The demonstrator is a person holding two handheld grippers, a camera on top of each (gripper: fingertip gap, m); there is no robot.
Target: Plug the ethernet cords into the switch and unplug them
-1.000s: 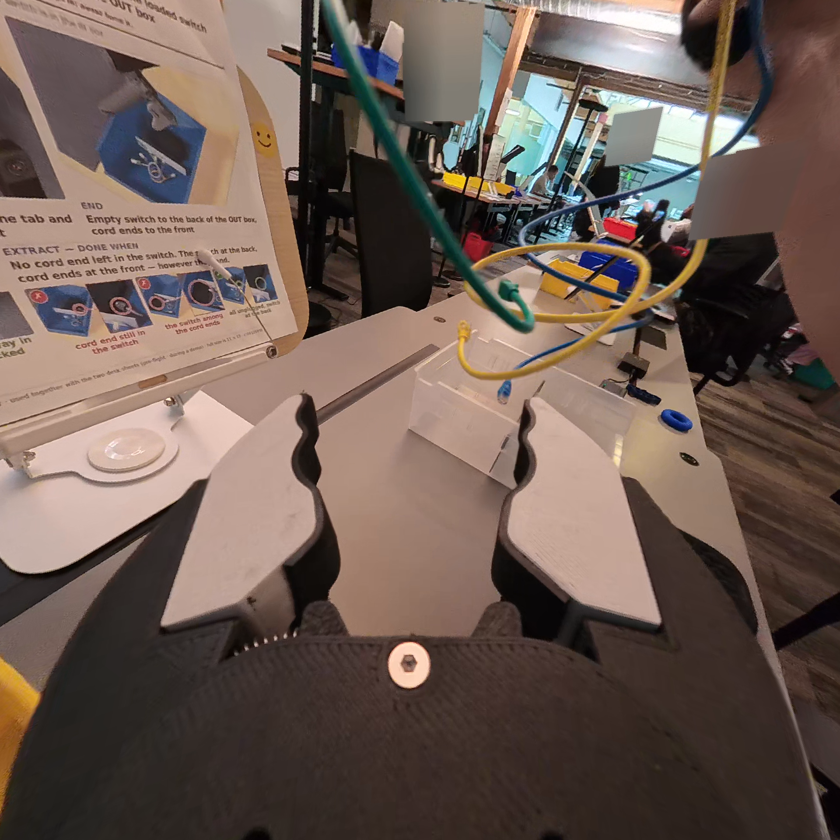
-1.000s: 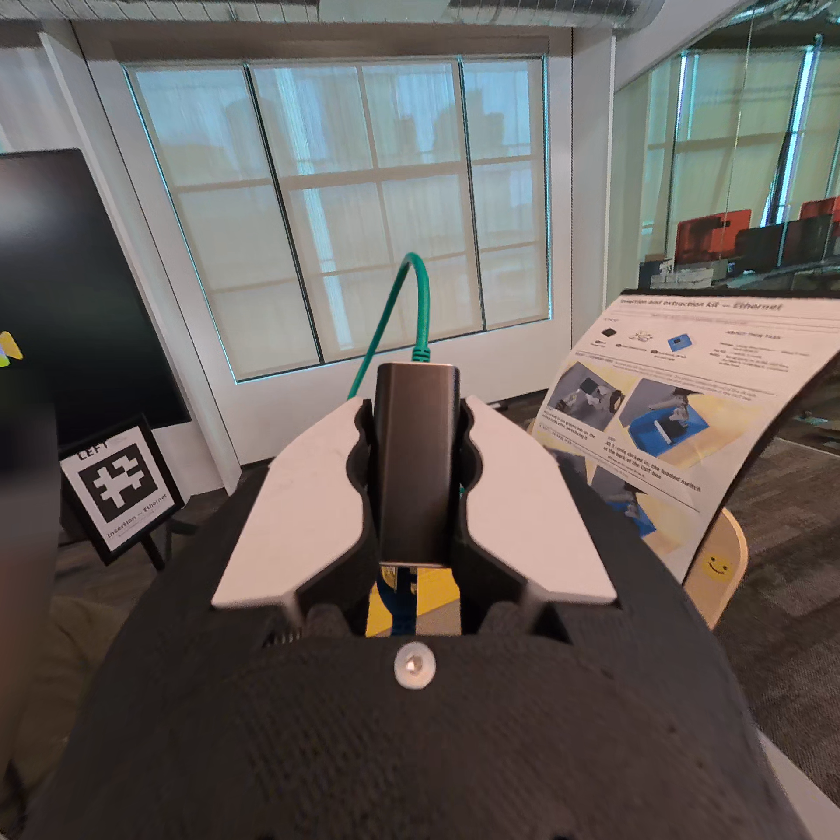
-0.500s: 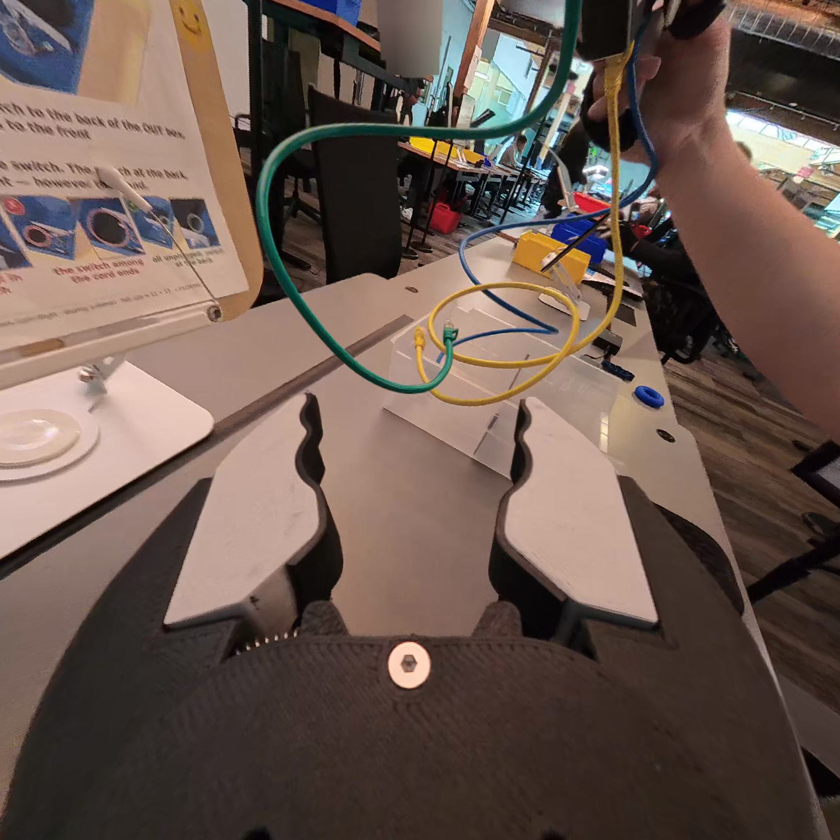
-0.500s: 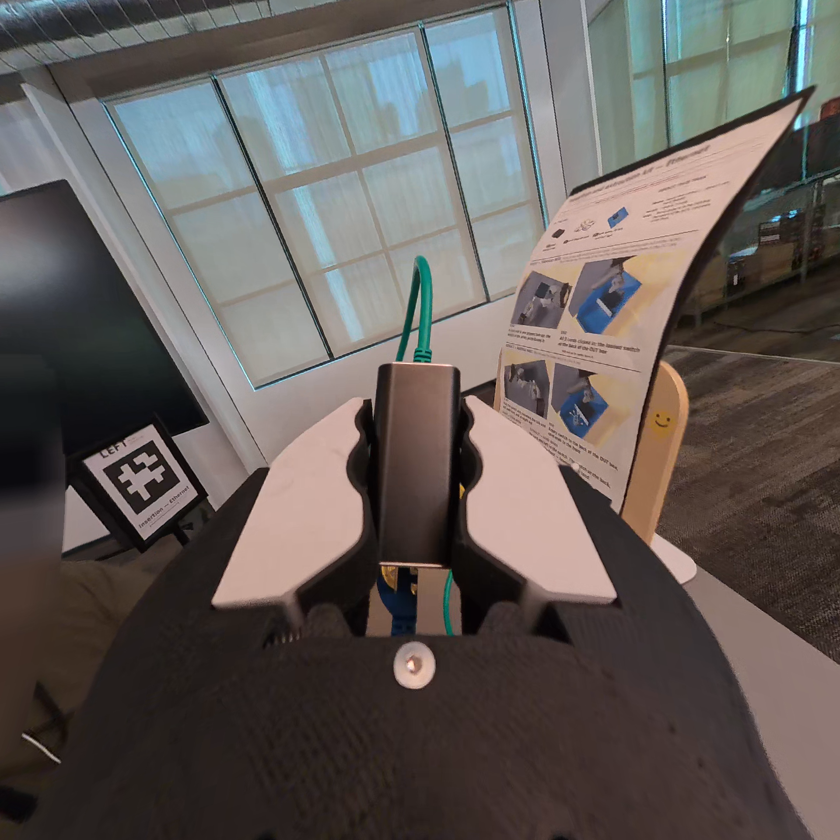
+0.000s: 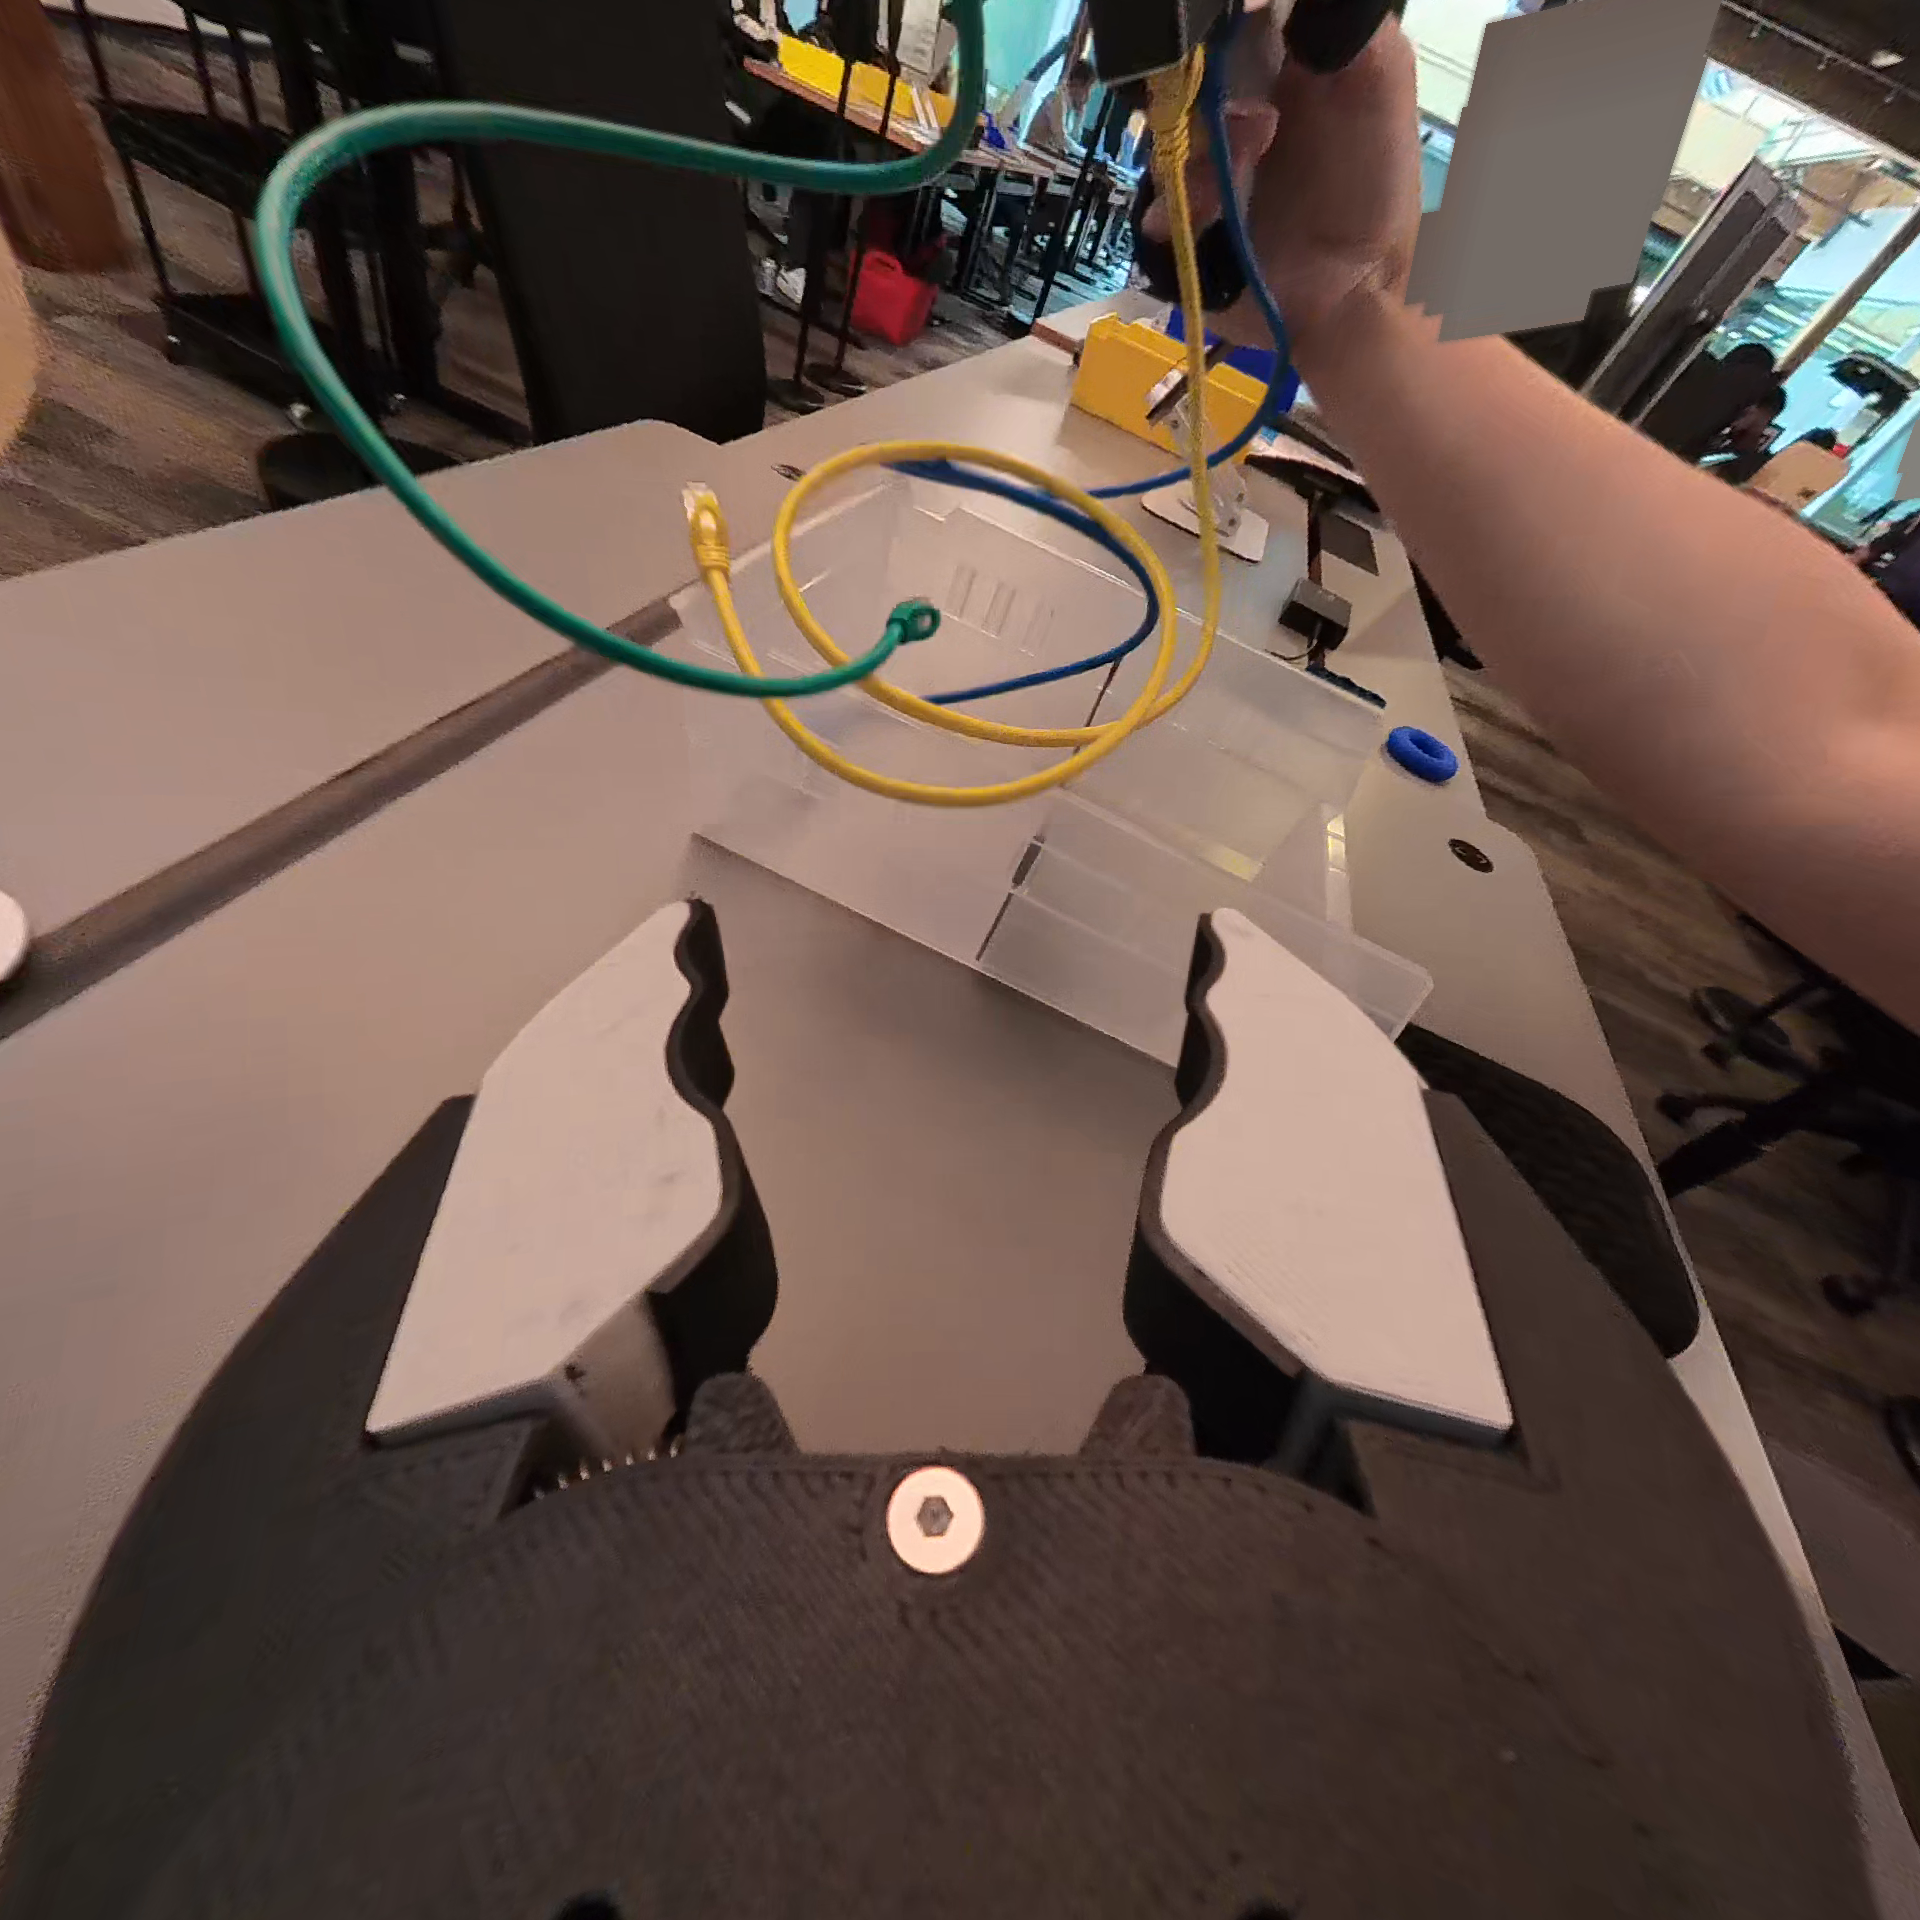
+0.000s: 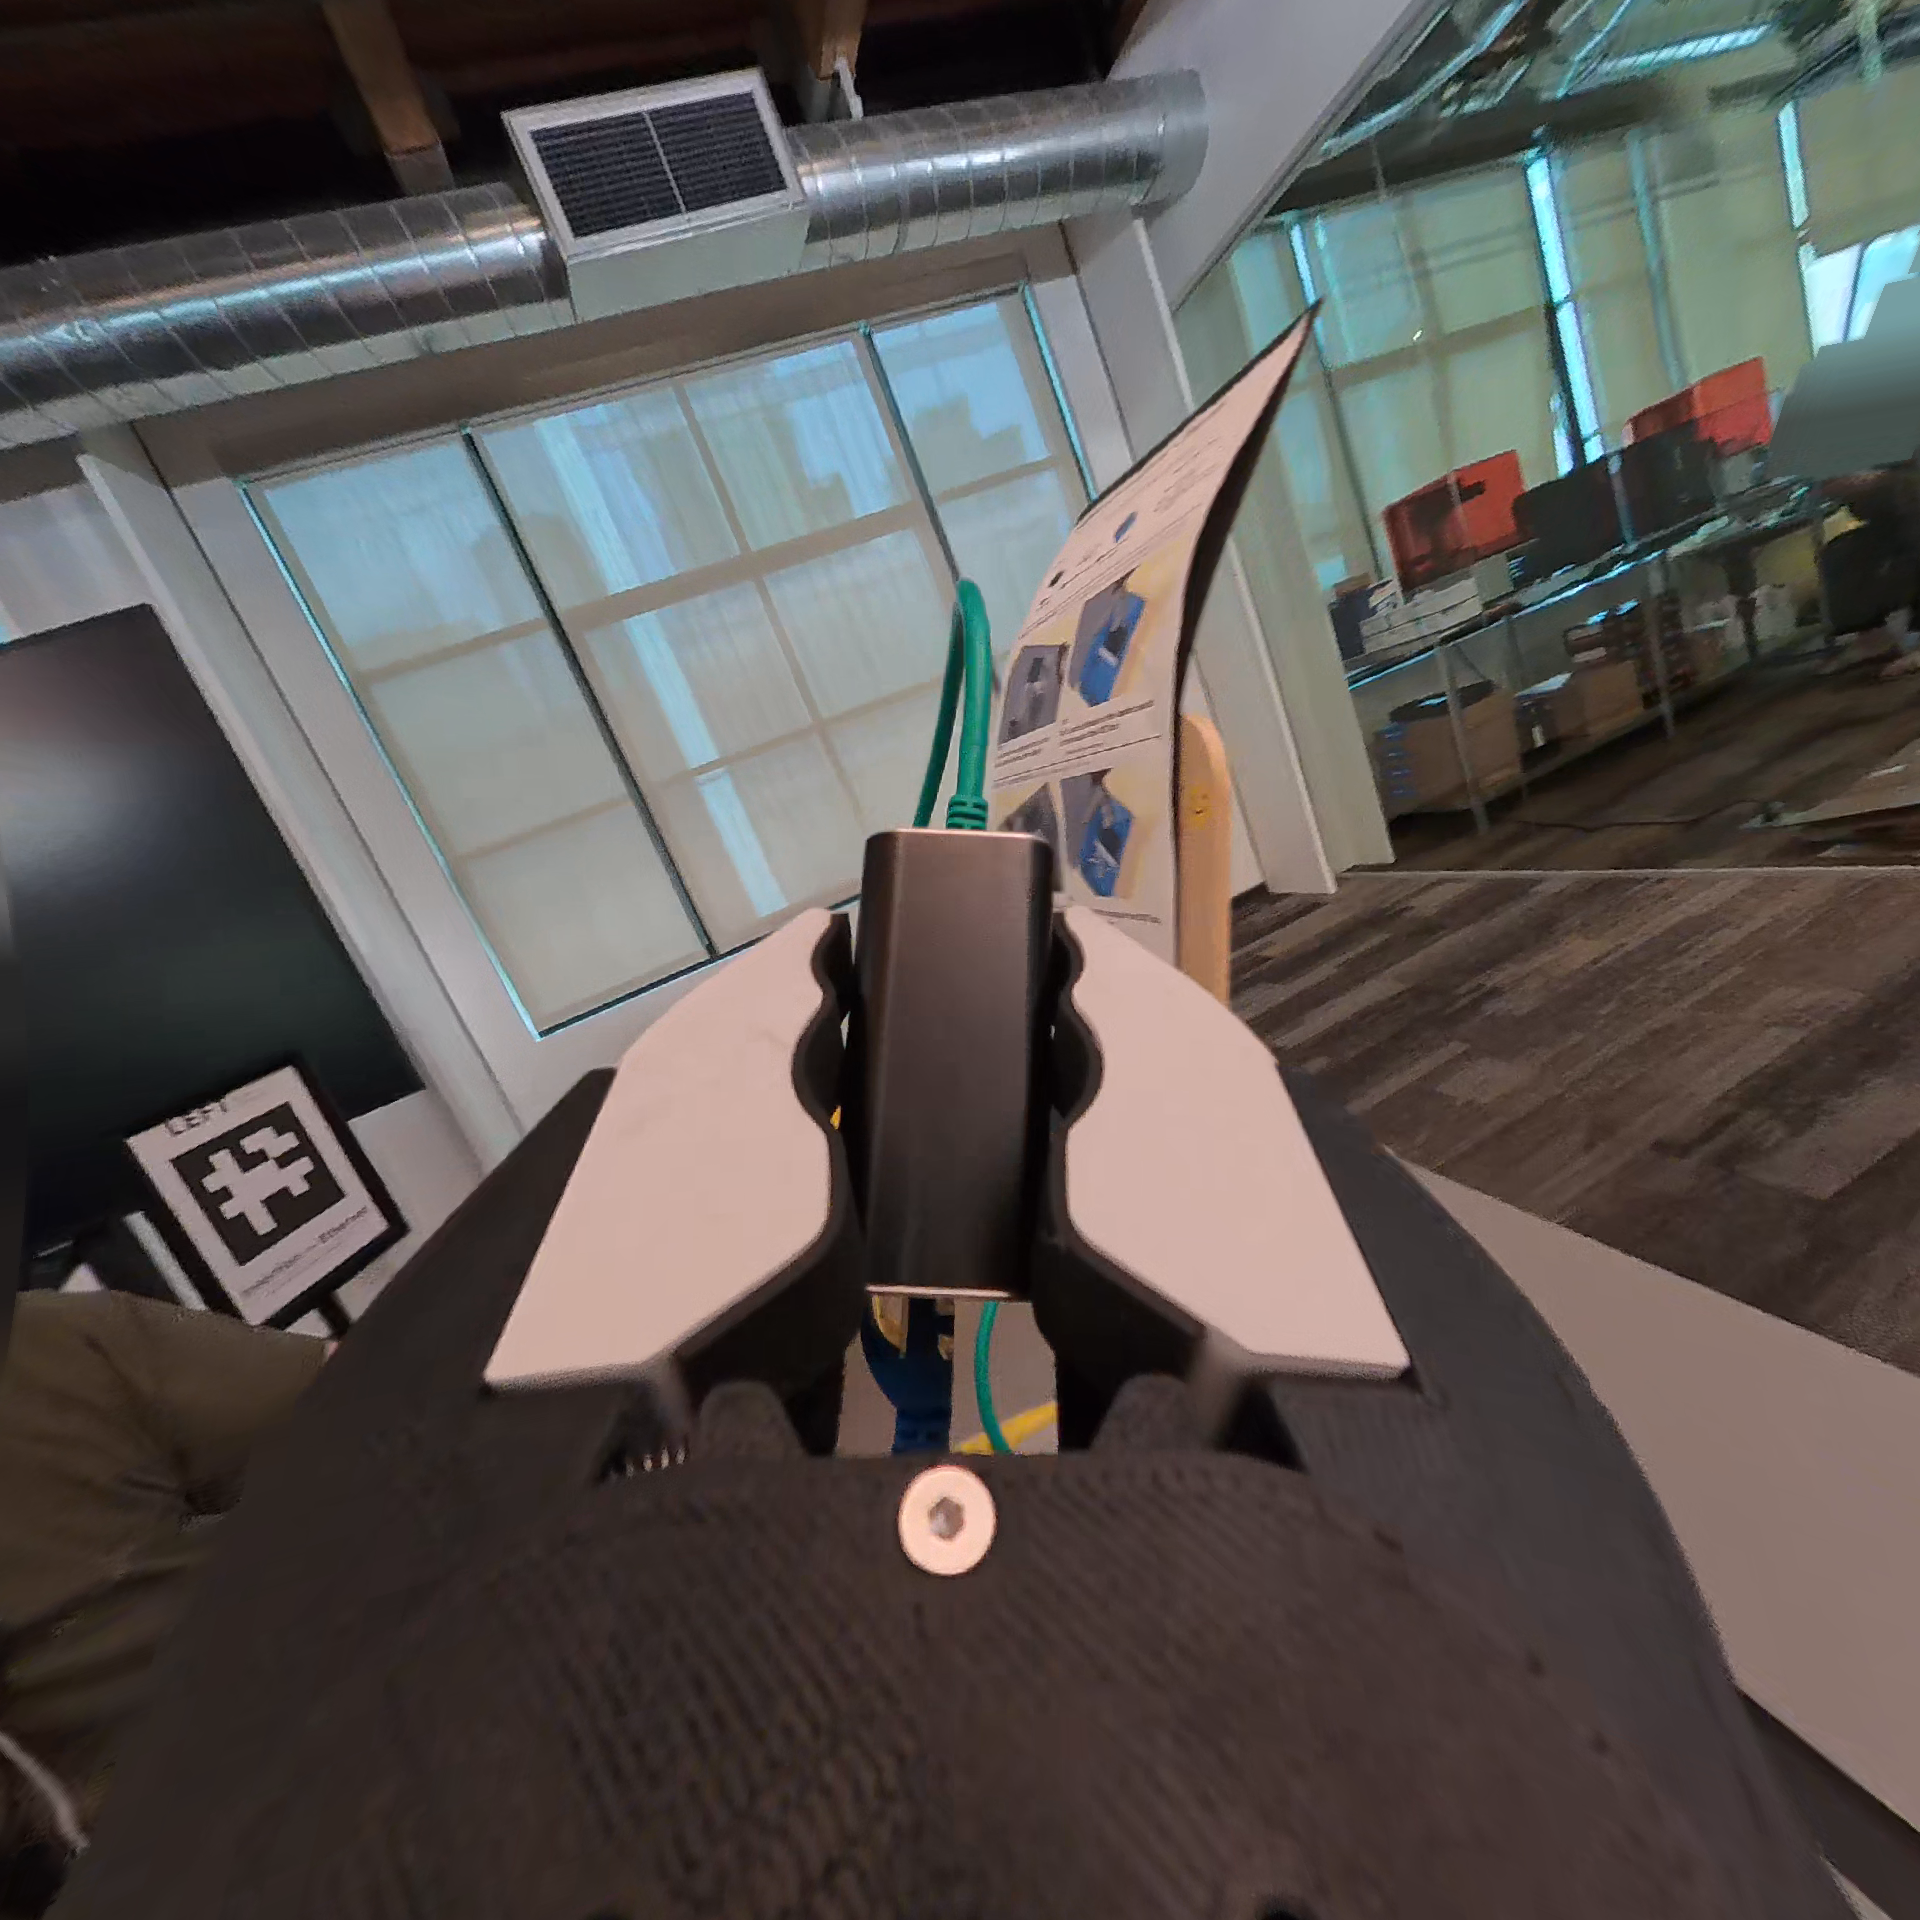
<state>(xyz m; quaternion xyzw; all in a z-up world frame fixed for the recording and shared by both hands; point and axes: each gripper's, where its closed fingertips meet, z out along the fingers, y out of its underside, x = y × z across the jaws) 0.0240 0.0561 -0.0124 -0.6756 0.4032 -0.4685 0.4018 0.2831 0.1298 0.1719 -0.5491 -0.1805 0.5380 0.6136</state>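
My right gripper (image 6: 951, 935) is shut on the dark switch (image 6: 945, 1060) and holds it high in the air. A green cord (image 6: 961, 717) is plugged into the switch's far end. In the left wrist view the switch (image 5: 1138, 42) shows at the top, with the green cord (image 5: 343, 416), a yellow cord (image 5: 987, 769) and a blue cord (image 5: 1081, 665) hanging from it in loops over a clear plastic box (image 5: 1039, 831). My left gripper (image 5: 951, 935) is open and empty, low over the grey table (image 5: 312, 883), just in front of the box.
A person's arm (image 5: 1610, 644) reaches in from the right. A yellow bin (image 5: 1143, 390), a small black device (image 5: 1317, 608) and a blue ring (image 5: 1421, 750) lie at the table's far end. An instruction sheet on a stand (image 6: 1132, 675) stands beside the table. There is about 35 centimeters between the tips of the two grippers.
My left gripper has swung to the right, so the instruction sheet has left its view. My right gripper has lifted and turned with the switch, and the hanging cords now swing over the box.
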